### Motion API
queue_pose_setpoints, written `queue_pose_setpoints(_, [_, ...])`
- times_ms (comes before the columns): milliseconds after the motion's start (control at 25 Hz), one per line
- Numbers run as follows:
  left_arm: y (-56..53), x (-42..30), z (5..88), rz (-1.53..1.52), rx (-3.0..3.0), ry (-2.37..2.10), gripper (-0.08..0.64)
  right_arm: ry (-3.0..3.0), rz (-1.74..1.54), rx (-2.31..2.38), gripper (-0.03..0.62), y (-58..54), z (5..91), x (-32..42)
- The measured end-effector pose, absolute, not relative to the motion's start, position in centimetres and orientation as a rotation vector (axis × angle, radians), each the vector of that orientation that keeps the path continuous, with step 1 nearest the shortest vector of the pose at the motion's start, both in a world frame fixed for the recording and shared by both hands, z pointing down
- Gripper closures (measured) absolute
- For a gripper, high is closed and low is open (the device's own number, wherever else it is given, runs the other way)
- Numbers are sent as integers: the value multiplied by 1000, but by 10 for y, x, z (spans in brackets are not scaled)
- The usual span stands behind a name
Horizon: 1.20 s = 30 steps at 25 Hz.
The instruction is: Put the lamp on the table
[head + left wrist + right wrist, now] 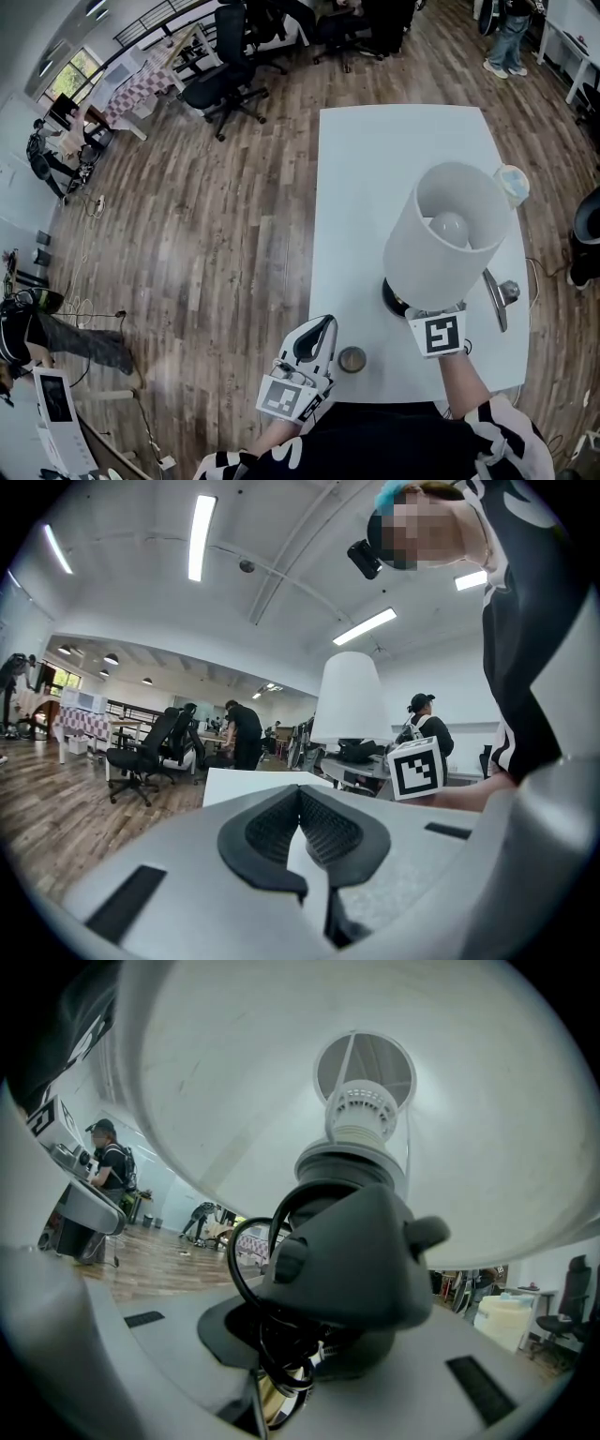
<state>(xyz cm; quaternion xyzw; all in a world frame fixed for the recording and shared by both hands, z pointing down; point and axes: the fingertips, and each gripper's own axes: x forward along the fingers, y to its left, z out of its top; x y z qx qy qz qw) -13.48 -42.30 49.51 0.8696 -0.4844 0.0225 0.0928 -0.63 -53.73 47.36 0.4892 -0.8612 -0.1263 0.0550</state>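
Observation:
The lamp has a white drum shade (448, 234) with its bulb showing inside, and a dark round base (394, 296) low over the white table (375, 169) near its front right. Whether the base touches the table I cannot tell. My right gripper (427, 315) reaches in under the shade and is shut on the lamp. In the right gripper view, the lamp's dark socket body (352, 1251) and coiled black cord (272, 1354) fill the right gripper (291, 1368), with the shade's inside above. My left gripper (317, 336) hovers at the table's front edge, shut and holding nothing; its pads (272, 832) meet.
A small round tin (352, 359) lies on the table between the grippers. A silver metal object (498, 298) sits right of the lamp and a pale round container (513, 183) lies farther back. Office chairs (225, 80) and people stand on the wooden floor beyond.

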Motion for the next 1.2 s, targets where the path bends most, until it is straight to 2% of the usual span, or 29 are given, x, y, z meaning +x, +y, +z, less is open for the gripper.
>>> queue_pose_setpoints(720, [-421, -133, 495, 57, 2596, -1433, 555, -2571, -459, 1416, 490, -528, 495, -16])
queue_pose_setpoints(1200, [-418, -122, 485, 20, 2644, -1389, 555, -2565, -369, 1465, 489, -524, 504, -12])
